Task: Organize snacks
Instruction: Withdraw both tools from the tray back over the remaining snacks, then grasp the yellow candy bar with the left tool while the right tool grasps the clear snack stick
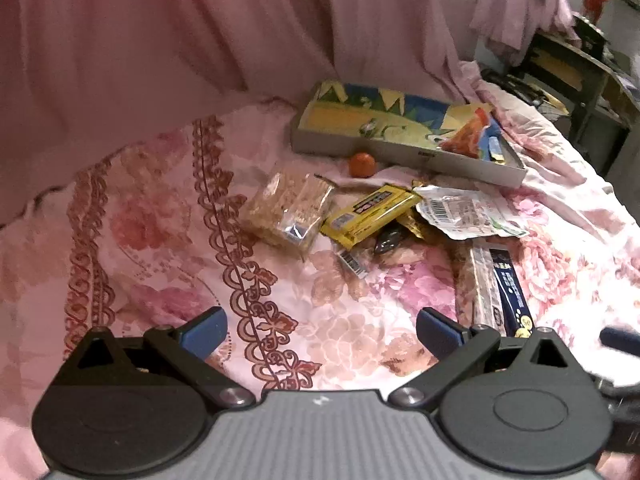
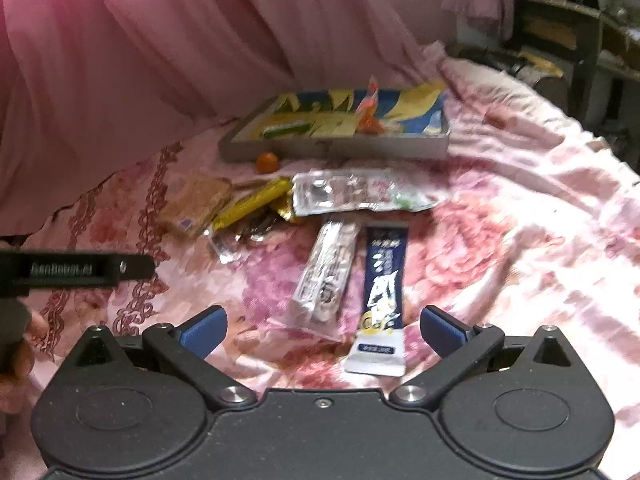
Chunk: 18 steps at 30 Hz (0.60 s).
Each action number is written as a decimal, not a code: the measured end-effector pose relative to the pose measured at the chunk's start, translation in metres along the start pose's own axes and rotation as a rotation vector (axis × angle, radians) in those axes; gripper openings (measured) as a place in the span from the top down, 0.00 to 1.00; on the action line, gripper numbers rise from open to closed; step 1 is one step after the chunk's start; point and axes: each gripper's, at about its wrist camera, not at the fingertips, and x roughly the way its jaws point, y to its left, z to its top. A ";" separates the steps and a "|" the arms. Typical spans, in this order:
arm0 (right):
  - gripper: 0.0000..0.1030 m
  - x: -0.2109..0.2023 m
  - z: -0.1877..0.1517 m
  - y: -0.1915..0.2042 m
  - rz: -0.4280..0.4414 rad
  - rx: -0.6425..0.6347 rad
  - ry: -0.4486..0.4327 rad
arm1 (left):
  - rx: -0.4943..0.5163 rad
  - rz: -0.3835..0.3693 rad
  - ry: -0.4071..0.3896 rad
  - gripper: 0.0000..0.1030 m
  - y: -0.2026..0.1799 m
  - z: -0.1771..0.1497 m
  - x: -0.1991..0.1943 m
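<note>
Snacks lie on a pink floral bedsheet. A shallow cardboard tray (image 1: pixel 472 162) (image 2: pixel 340 148) at the back holds an orange-red packet (image 1: pixel 466 136) (image 2: pixel 370 114). In front of it are a small orange fruit (image 1: pixel 362 165) (image 2: pixel 267 161), a clear pack of beige crackers (image 1: pixel 286 208) (image 2: pixel 196 204), a yellow bar (image 1: pixel 370 210) (image 2: pixel 252 202), a white crumpled pouch (image 1: pixel 468 212) (image 2: pixel 360 194), a silver stick pack (image 2: pixel 326 276) and a dark blue sachet (image 2: pixel 382 292) (image 1: pixel 512 296). My left gripper (image 1: pixel 322 334) is open and empty above the sheet. My right gripper (image 2: pixel 322 332) is open and empty just short of the two stick packs.
A pink curtain (image 1: pixel 200 40) hangs behind the bed. A dark wooden desk (image 1: pixel 580 64) stands at the back right. The left gripper's body (image 2: pixel 76 270) and the hand holding it show at the left edge of the right wrist view.
</note>
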 end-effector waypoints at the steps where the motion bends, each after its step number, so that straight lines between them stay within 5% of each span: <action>1: 0.01 0.004 0.000 0.001 0.006 0.000 0.013 | -0.010 -0.002 0.014 0.00 0.002 0.003 0.005; 18: 0.01 0.072 0.016 0.018 0.040 -0.010 0.092 | 0.226 -0.104 0.031 0.00 -0.009 0.051 0.075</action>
